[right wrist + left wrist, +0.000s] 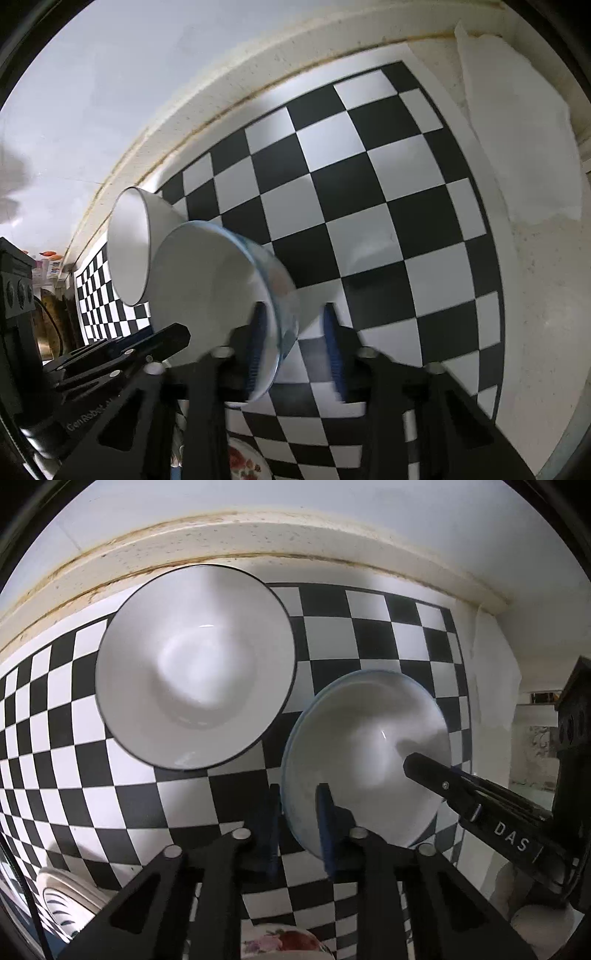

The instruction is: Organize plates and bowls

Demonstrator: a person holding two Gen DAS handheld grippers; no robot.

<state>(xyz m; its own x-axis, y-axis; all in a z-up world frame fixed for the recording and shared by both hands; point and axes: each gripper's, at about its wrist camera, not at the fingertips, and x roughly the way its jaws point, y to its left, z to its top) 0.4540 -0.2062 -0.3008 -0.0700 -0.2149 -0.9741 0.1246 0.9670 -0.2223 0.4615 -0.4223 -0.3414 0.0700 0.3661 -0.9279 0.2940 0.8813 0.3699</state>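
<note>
**Both grippers on blue-rim bowl, carrying toward black-rim bowl**

L gripper (299, 827): jaws nearly shut, pinching the near rim of the blue-rim bowl (365, 749). R gripper (295, 347): same, narrow grip on the opposite rim, wall between its pads. Bowl is tilted, off the checkered mat (388, 635). Black-rim bowl (195, 668) sits ahead-left of L gripper, just beside. Likely next: nest. Keep both grips firm, level the bowl, centre over target, lower slowly, then release both together.
</note>
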